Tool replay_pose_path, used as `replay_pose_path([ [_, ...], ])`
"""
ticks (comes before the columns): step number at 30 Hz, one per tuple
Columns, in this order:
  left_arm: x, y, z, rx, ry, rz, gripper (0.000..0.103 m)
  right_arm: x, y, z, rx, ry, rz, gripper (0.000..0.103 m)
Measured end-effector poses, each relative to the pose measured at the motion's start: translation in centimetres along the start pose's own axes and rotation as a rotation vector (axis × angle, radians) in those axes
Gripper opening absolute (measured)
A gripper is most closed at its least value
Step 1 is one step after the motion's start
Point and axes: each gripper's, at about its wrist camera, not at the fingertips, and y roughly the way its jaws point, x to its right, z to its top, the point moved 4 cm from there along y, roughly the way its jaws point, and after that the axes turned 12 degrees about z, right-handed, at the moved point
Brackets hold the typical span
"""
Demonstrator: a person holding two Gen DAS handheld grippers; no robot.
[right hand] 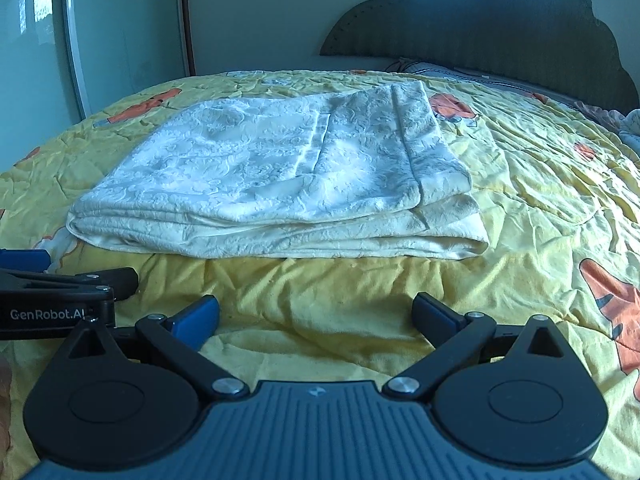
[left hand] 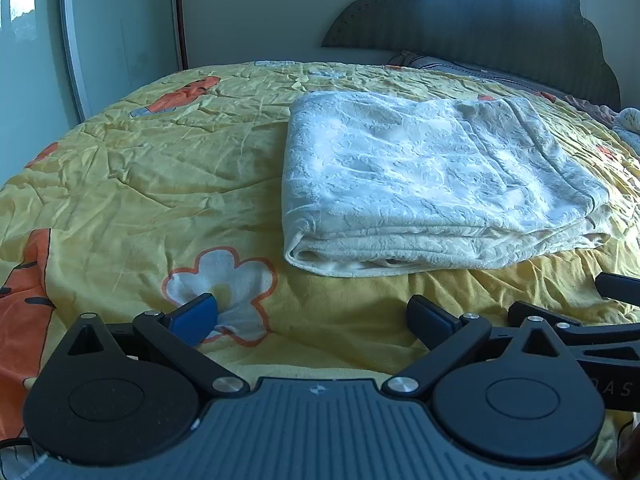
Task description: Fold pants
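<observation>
The cream, textured pants lie folded into a flat rectangular stack on the yellow bedspread. In the right wrist view the pants sit ahead and slightly left on the bedspread. My left gripper is open and empty, just short of the stack's near edge. My right gripper is open and empty, also a little short of the stack's near edge. The right gripper's arm shows at the right edge of the left wrist view; the left gripper's body shows at the left of the right wrist view.
A dark scalloped headboard stands at the far end of the bed. A pillow lies under it. A wardrobe door with a white frame is at the far left. The bedspread has orange and white flower prints.
</observation>
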Motion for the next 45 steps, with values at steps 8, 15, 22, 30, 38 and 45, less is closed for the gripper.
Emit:
replay_pose_path([
  [8,0.0,0.0,0.0,0.000,0.000,0.000,0.103,-0.1,-0.1,0.0,0.002,0.002,-0.001,0.103],
  [15,-0.1,0.1,0.0,-0.001,-0.002,0.002,0.103,-0.1,-0.2,0.1,-0.003,-0.001,-0.010,0.103],
  [22,-0.4,-0.4,-0.3,0.001,-0.001,0.006,0.103,1.6,-0.7,-0.2,-0.006,0.015,-0.027,0.103],
  [30,-0.5,-0.2,-0.2,0.002,-0.001,0.003,0.103,1.6,-0.2,0.0,0.009,0.016,-0.023,0.103],
  [38,-0.3,-0.1,-0.2,0.002,-0.001,0.002,0.103,1.7,-0.4,0.0,0.011,0.017,-0.020,0.103],
  [45,-0.3,-0.1,-0.2,0.002,-0.001,0.003,0.103,1.7,-0.4,0.0,0.011,0.018,-0.019,0.103],
])
